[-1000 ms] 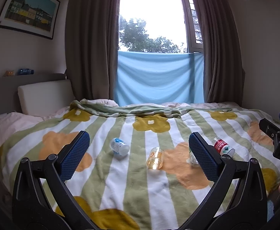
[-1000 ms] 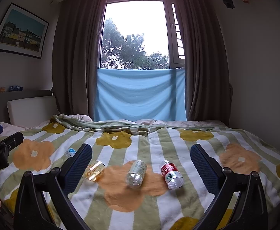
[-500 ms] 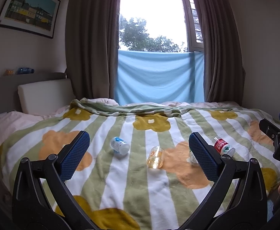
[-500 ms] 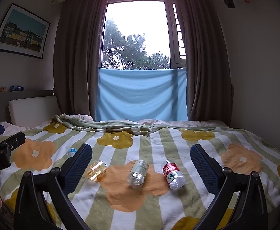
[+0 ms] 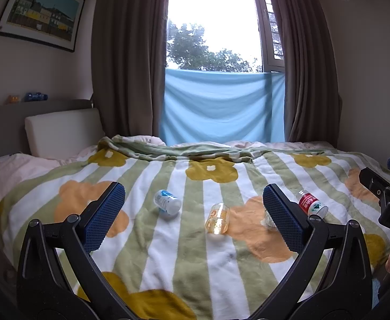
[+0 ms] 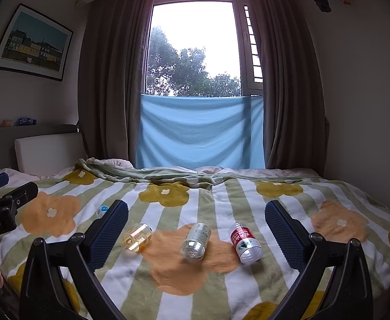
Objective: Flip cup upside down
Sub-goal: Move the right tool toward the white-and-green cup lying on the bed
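Observation:
Several small containers lie on their sides on a flowered striped blanket (image 5: 173, 261). A clear amber cup (image 5: 218, 218) lies in the middle; it also shows in the right wrist view (image 6: 138, 237). A white and blue bottle (image 5: 167, 203) lies left of it. A clear ribbed cup (image 6: 195, 241) and a red-labelled bottle (image 6: 245, 242) lie to the right. My left gripper (image 5: 193, 217) is open and empty, held above the near blanket. My right gripper (image 6: 196, 233) is open and empty, also short of the containers.
The bed fills the room's width, with a white headboard cushion (image 5: 61, 130) at the left, and curtains and a blue cloth (image 5: 221, 106) over the window behind. Walls close in on both sides. The right gripper shows at the left wrist view's right edge (image 5: 387, 194).
Both views have shifted slightly; the right wrist view shows the containers a little lower and nearer. The containers have not moved. Both grippers stay open.

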`<state>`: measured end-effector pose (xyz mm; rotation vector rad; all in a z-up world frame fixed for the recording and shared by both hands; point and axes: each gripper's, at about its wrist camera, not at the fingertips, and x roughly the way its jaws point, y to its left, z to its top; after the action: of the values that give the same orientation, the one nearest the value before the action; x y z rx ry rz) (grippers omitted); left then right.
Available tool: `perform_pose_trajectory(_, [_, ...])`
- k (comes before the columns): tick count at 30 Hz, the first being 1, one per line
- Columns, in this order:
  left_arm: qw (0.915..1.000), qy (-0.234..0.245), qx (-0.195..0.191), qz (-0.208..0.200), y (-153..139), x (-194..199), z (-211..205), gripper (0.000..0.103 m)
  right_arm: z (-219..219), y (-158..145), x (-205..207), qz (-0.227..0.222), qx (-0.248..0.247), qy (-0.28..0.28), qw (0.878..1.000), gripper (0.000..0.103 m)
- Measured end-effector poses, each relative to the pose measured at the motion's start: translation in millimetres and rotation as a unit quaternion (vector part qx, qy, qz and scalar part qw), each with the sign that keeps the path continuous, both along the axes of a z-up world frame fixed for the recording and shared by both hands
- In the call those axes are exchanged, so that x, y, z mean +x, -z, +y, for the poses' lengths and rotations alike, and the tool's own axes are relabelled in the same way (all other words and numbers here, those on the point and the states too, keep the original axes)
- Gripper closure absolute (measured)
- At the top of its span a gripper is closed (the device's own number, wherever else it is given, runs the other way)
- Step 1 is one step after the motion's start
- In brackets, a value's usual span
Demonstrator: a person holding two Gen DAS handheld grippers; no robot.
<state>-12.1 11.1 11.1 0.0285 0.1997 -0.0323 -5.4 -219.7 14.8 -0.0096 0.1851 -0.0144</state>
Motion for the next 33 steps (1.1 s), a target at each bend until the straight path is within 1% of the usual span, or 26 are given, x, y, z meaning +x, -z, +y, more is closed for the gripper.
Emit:
perform_pose_trajectory(9, [1.0000, -0.002, -0.006, 0.004, 0.4, 3.5, 8.1, 0.000, -0.4, 2.9, 0.6, 0.001, -0.001, -0.001, 1.000, 0.000])
perform_pose_trajectory(11, [0.9999, -0.002, -0.008, 0.007, 1.7, 7.4, 11.2, 0.000, 1.0, 3.4, 5.3, 0.009, -0.004, -0.006, 1.000, 0.000])
perform_pose_trajectory(13, [0.9999, -0.002, -0.005, 0.013, 4.5, 12.3, 12.4, 0.000, 1.7, 4.4, 17.3, 0.030, -0.004, -0.012, 0.999, 0.000])
perform_pose_trajectory(17, [0.9997, -0.006, -0.005, 0.023, 12.7, 19.9, 18.2, 0.000, 6.7, 7.0, 53.8, 0.073, -0.008, -0.028, 0.997, 0.001])
perform_pose_trajectory(20, [0.9993, -0.009, -0.010, 0.035, 20.4, 26.3, 28.2, 0.000, 12.9, 10.0, 88.9, 0.104, -0.022, -0.037, 0.994, 0.001])
perform_pose_trajectory(23, [0.9981, -0.007, -0.021, 0.057, 28.5, 37.5, 38.1, 0.000, 15.2, 14.3, 131.6, 0.138, -0.020, -0.044, 0.989, 0.001])
perform_pose_trajectory(26, [0.9968, -0.006, -0.028, 0.074, 35.1, 49.4, 46.2, 0.000, 16.9, 23.1, 182.8, 0.190, -0.023, -0.033, 0.981, 0.001])
perform_pose_trajectory(29, [0.9962, -0.006, -0.033, 0.081, 40.8, 57.1, 52.5, 0.000, 18.7, 40.6, 235.3, 0.250, -0.038, -0.019, 0.967, 0.001])
perform_pose_trajectory(31, [0.9957, -0.005, -0.036, 0.085, 44.1, 60.1, 55.7, 0.000, 18.7, 58.1, 269.3, 0.302, -0.041, -0.028, 0.952, 0.001])
perform_pose_trajectory(33, [0.9952, -0.006, -0.037, 0.091, 47.6, 65.2, 59.8, 0.000, 15.9, 79.6, 295.5, 0.349, -0.031, -0.022, 0.937, 0.001])
